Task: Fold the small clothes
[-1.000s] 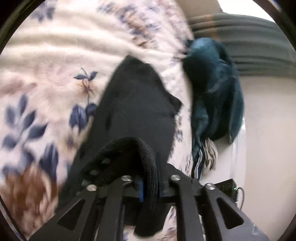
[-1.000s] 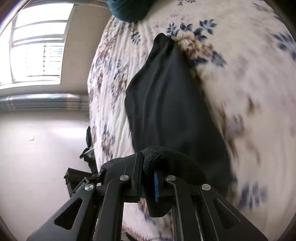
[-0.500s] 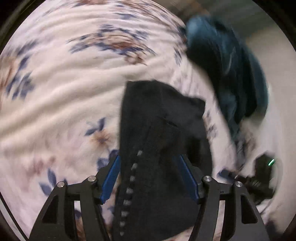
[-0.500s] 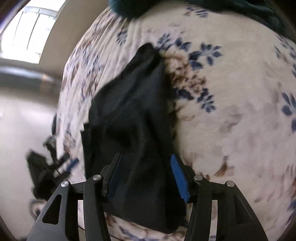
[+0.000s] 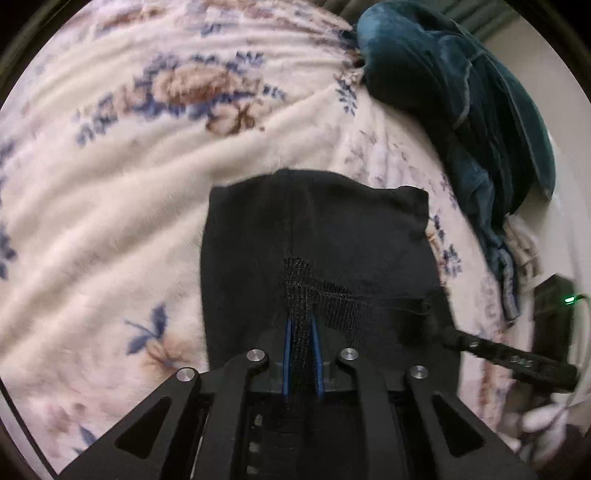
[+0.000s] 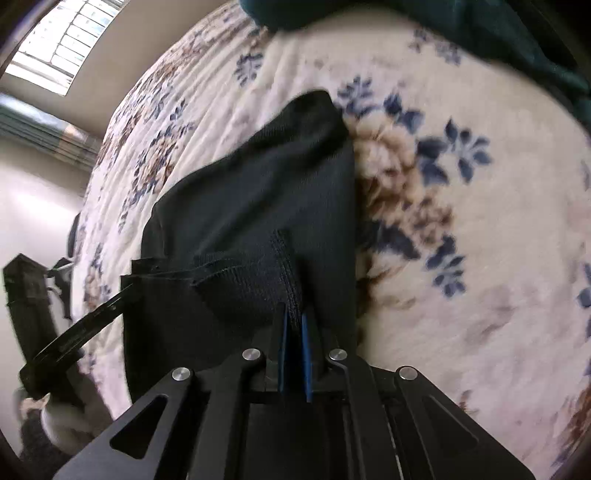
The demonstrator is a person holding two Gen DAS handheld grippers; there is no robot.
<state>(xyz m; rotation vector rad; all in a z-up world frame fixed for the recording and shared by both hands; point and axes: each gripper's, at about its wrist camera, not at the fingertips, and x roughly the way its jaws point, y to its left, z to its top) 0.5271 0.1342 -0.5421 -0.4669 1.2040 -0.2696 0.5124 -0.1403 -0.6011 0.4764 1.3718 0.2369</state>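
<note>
A small black garment (image 5: 332, 240) lies on a cream floral blanket (image 5: 129, 177); it also shows in the right wrist view (image 6: 266, 192). My left gripper (image 5: 301, 328) is shut on a mesh-textured edge of the garment at its near end. My right gripper (image 6: 294, 325) is shut on a ribbed seam of the same garment at its near end. The other gripper shows as a black bar at the right of the left wrist view (image 5: 517, 362) and at the left of the right wrist view (image 6: 74, 332).
A heap of teal clothes (image 5: 461, 103) lies at the far right of the bed, also along the top of the right wrist view (image 6: 480, 26). The bed edge, a black device with a green light (image 5: 554, 306) and a window (image 6: 62, 40) lie beyond.
Both grippers were shut on the garment, opened over it half a second ago, and are now shut on its near edge again. The garment now lies doubled and shorter.
</note>
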